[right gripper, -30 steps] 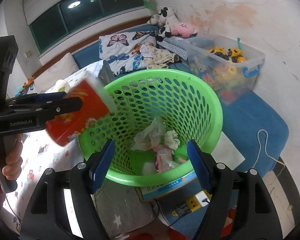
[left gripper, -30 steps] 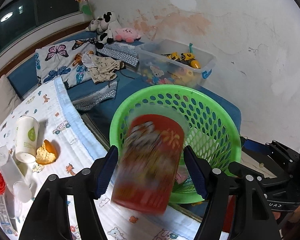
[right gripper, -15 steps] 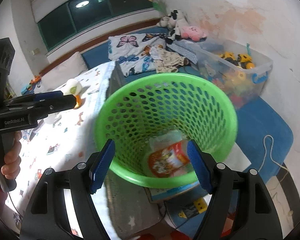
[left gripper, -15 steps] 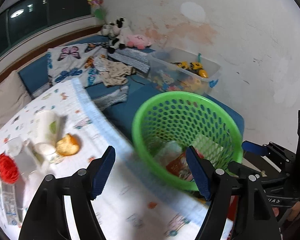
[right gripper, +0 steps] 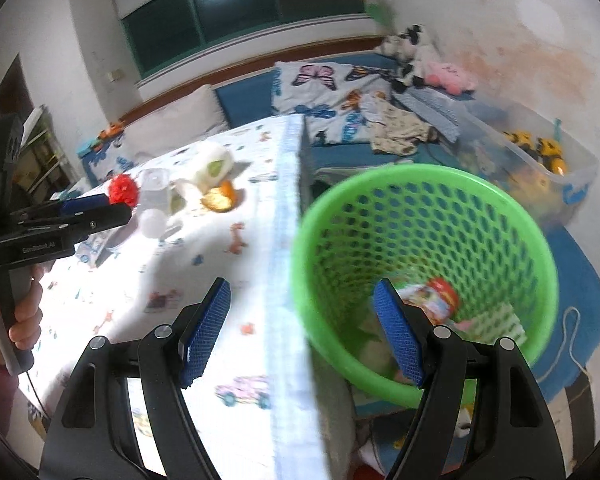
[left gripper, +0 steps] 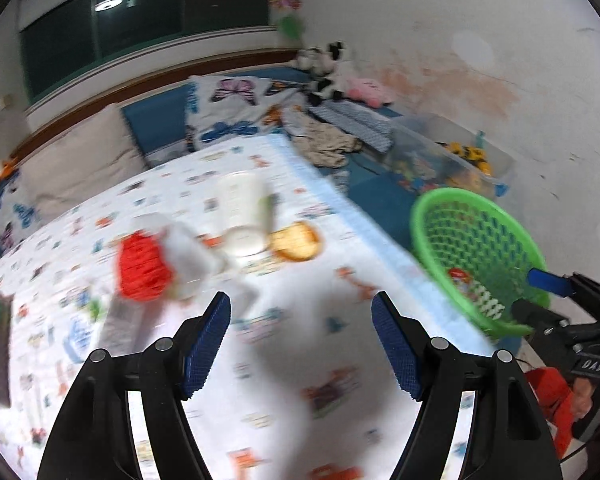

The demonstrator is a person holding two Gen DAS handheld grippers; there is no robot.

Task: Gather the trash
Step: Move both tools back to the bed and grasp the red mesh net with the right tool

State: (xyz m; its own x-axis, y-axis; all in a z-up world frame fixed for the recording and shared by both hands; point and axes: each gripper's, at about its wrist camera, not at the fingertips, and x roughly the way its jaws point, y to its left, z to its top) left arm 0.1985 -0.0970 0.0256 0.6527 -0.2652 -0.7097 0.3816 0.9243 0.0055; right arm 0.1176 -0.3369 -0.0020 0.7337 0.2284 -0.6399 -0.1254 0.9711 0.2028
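Trash is already sitting in the green basket (right gripper: 424, 264): a red printed cup (right gripper: 434, 294) is lying on its side at the bottom among crumpled paper and wrappers, and the left camera is catching it only as a red spot (left gripper: 458, 276) through the mesh. Behind the basket a clear plastic bin (right gripper: 540, 160) is holding yellow toys.

More litter is waiting on the patterned bedsheet (left gripper: 284, 360): a white paper cup (left gripper: 240, 210) lying on its side, an orange peel (left gripper: 296, 240) just beside it, a red net (left gripper: 144, 266) and a clear plastic bottle (right gripper: 154, 200) close by, all blurred.

The left gripper (left gripper: 300, 340) is hanging over the sheet with its jaws spread wide and nothing between them. The right gripper (right gripper: 300, 336) is also gaping, empty, straddling the bed's edge beside the basket. Only the right camera is showing the basket's bottom clearly, and the hand (right gripper: 20, 312) gripping the left tool's handle.
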